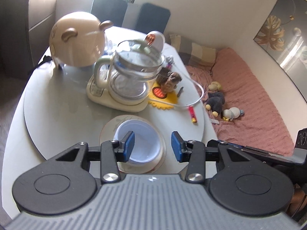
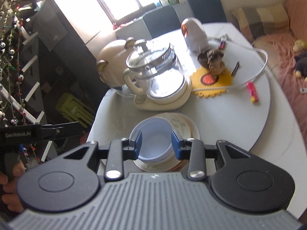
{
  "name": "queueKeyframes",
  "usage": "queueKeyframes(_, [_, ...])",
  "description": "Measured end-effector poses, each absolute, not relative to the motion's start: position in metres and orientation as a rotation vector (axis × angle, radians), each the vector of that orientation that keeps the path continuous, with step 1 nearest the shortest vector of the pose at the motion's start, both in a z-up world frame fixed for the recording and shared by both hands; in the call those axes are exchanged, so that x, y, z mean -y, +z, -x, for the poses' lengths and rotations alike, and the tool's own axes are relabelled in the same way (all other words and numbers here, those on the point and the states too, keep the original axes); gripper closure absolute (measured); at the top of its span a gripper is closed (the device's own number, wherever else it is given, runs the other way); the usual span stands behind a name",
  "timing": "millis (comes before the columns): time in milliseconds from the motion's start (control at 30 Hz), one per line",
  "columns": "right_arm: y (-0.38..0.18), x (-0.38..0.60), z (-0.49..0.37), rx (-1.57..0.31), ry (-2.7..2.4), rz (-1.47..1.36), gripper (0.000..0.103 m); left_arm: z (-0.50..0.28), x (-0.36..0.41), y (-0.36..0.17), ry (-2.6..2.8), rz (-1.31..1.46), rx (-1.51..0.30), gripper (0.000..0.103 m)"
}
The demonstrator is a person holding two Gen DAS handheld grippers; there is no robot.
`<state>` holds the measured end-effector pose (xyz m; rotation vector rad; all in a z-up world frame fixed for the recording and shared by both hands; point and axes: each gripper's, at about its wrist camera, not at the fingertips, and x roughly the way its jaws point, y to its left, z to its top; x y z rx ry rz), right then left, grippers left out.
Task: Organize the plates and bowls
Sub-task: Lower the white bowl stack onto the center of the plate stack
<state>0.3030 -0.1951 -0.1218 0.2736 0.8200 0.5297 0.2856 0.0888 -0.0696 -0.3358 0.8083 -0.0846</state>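
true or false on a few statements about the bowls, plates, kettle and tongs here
1. The white bowls sit stacked on the plates. True.
2. The left tongs grip a bowl. False: they are open and hold nothing.
3. The glass kettle stands on its cream base. True.
4. The kettle's lid is off. False: the lid is on.
5. The right tongs hold nothing. True.
6. The red lighter lies in the bowl. False: it lies on the table.

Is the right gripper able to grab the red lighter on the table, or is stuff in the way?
Probably yes. The lighter lies alone on bare table, off to the right of the bowls. The right gripper is open and holds nothing. Only the white tube lies close to it.
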Motion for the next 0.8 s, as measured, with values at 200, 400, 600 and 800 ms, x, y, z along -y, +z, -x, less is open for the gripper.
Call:
queueKeyframes(200, [-0.091, 0.22, -0.274, -0.731, 0.534, -0.264, 0.065, -0.253, -0.067, -0.037, -0.069, 0.316, -0.737, 0.055])
queueKeyframes(400, [-0.064, 0.246, -0.246, -0.639, 0.539, -0.235, 0.065, -0.216, -0.037, -0.01, -0.063, 0.249, -0.67, 0.055])
queueKeyframes(600, [-0.058, 0.27, -0.212, -0.583, 0.536, -0.199, 0.065, -0.175, -0.004, 0.002, -0.05, 0.228, -0.634, 0.055])
queueKeyframes(800, [-0.062, 0.283, -0.183, -0.585, 0.541, -0.179, 0.065, -0.137, 0.021, 0.008, -0.035, 0.214, -0.633, 0.054])
